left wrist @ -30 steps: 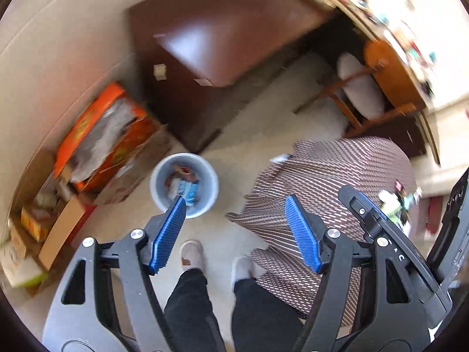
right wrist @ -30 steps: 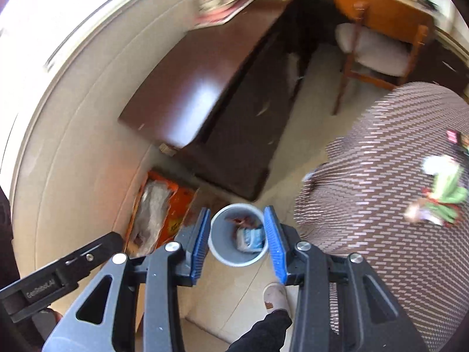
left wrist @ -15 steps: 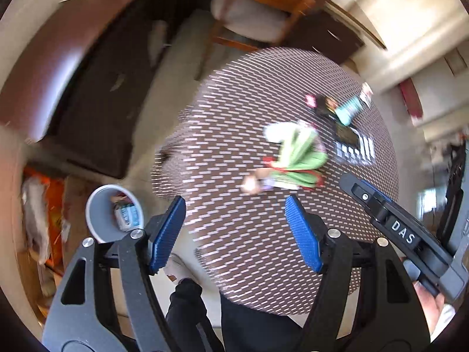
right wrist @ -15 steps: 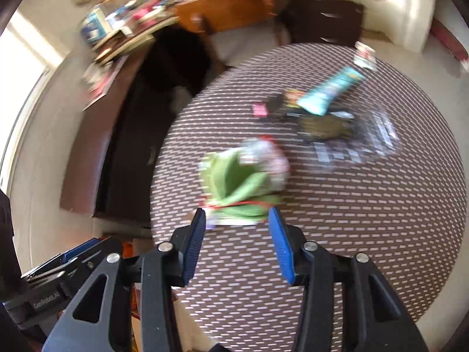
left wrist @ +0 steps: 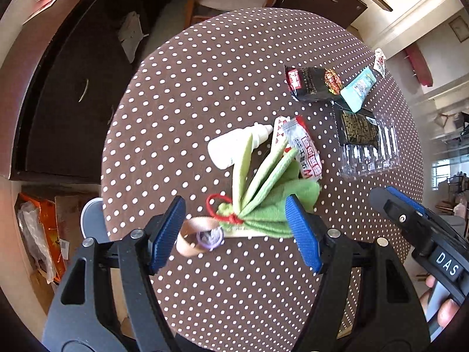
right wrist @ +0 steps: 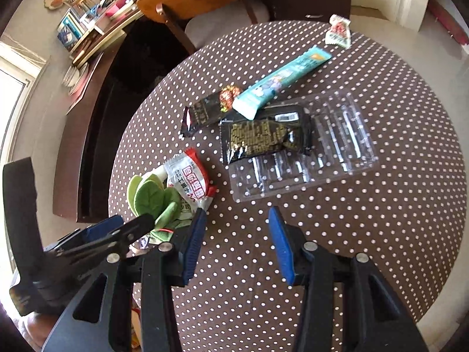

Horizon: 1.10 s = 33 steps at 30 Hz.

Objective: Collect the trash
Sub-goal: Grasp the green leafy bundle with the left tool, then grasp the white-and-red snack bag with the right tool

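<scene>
"das" reads on the right claw (left wrist: 422, 234), both it and the left claw (left wrist: 234, 231) gaping empty over wrappers (right wrist: 190, 182) on the dotted desk (right wrist: 351, 234), the bin (left wrist: 91, 220) now at its edge

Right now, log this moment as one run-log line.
phase: approach | left gripper: open over green felt leaves | right gripper: open, empty, over table | wrappers: not yet picked
</scene>
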Each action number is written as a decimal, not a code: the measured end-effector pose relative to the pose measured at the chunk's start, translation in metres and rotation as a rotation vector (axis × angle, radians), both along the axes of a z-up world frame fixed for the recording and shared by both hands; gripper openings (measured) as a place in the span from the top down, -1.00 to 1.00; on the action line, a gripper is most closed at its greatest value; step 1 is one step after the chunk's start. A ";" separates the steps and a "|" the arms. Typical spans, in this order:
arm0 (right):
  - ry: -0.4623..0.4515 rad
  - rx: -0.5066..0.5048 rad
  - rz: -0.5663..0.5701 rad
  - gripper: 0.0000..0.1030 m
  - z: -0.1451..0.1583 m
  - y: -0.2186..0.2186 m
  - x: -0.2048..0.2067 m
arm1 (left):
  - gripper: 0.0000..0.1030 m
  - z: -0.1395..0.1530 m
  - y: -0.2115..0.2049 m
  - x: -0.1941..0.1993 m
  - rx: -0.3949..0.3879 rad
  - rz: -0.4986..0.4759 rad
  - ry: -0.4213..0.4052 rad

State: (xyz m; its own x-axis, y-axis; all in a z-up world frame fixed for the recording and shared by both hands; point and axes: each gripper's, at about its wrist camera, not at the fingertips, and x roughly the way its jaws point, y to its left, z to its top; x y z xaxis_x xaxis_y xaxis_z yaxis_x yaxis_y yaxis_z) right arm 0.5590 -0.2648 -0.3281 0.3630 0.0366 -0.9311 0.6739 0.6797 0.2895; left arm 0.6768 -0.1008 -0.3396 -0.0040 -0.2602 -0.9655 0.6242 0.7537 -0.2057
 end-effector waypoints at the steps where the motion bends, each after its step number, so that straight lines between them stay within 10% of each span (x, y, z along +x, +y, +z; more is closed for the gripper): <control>1: 0.003 0.018 0.018 0.13 -0.004 0.000 0.003 | -0.34 -0.001 -0.001 0.000 -0.002 -0.004 -0.003; 6: 0.001 0.065 0.059 0.13 -0.013 0.001 0.014 | 0.82 -0.007 -0.003 -0.003 -0.023 -0.034 0.036; 23: -0.018 0.063 0.176 0.16 -0.041 0.012 0.080 | 0.85 0.063 0.079 0.014 -0.172 0.251 -0.012; 33: -0.021 0.082 0.174 0.62 -0.042 0.010 0.073 | 0.85 0.070 0.094 0.007 -0.224 0.293 0.011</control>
